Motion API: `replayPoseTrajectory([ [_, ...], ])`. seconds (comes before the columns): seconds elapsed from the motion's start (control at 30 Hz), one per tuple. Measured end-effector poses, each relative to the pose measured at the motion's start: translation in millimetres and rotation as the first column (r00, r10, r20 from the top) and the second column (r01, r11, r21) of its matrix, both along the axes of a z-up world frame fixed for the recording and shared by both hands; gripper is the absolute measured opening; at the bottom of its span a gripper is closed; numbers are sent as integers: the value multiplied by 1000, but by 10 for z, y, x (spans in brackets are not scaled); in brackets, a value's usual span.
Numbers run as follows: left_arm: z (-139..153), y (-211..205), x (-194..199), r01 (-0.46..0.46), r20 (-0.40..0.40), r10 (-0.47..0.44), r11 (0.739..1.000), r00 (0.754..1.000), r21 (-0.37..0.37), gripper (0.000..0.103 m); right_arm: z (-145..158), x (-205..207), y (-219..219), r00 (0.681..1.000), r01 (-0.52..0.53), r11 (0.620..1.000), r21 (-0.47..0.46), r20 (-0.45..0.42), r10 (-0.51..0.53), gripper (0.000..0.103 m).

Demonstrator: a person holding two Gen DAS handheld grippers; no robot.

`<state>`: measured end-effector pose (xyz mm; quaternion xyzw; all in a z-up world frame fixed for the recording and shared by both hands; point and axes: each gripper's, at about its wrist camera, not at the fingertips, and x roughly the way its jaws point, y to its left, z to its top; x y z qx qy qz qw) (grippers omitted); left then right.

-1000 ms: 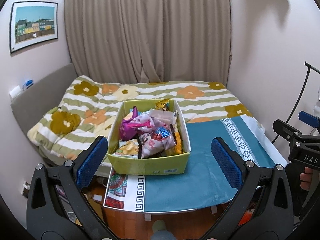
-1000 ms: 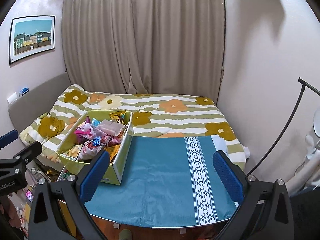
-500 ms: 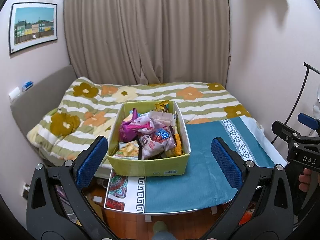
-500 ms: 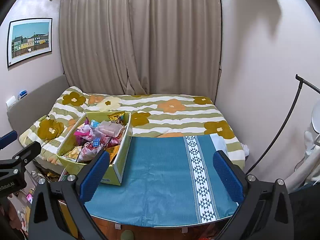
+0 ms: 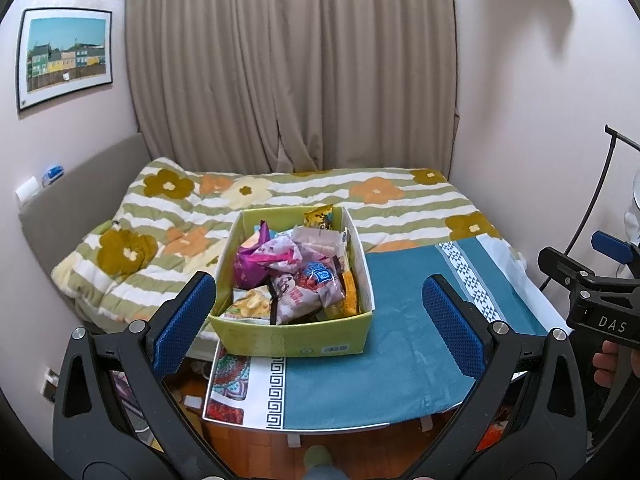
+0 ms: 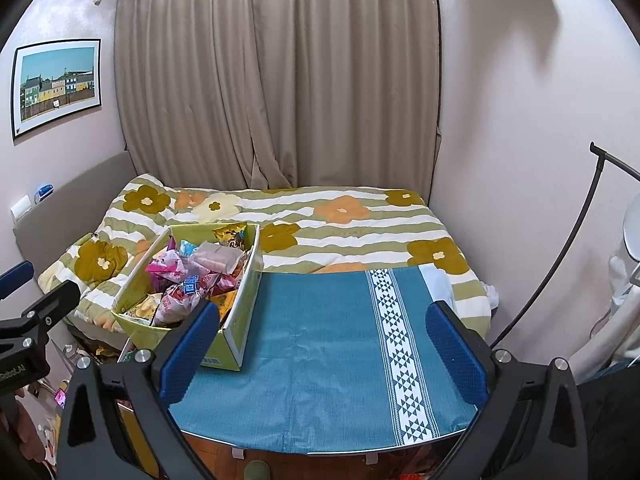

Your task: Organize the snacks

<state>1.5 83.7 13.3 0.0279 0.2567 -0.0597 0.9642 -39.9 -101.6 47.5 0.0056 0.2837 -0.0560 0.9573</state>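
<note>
Snacks heaped in box hide lower packets; both jaws wide, empty.

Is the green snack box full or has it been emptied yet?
Full. The box is heaped with snack packets up to its rim, and none lie on the blue cloth beside it.

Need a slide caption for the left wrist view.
Open left gripper faces a yellow-green cardboard box piled with snack packets on a teal tablecloth.

One yellow box of snack packets, two open claws.
</note>
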Motion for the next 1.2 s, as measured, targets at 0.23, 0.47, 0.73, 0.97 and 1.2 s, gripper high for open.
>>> replayPoseTrajectory([
  [0.23,-22,-52,11,4,-4,-4,1000,1000,1,103,15,-4,1,1000,10,1000,2,-3,-10,103],
  [0.47,-34,-100,14,4,-8,-4,1000,1000,6,103,10,-30,-20,1000,18,1000,8,-8,-18,103],
  [0.73,-45,-123,3,3,-1,-2,1000,1000,9,103,26,-31,-16,1000,19,1000,9,-9,-19,103],
  [0.97,-28,-106,-49,-20,13,19,1000,1000,17,103,29,-46,-42,1000,23,1000,10,-5,-23,103],
  [1.2,-28,-47,-103,-27,27,26,999,999,21,103,28,-62,-44,1000,26,1000,11,-6,-26,103],
])
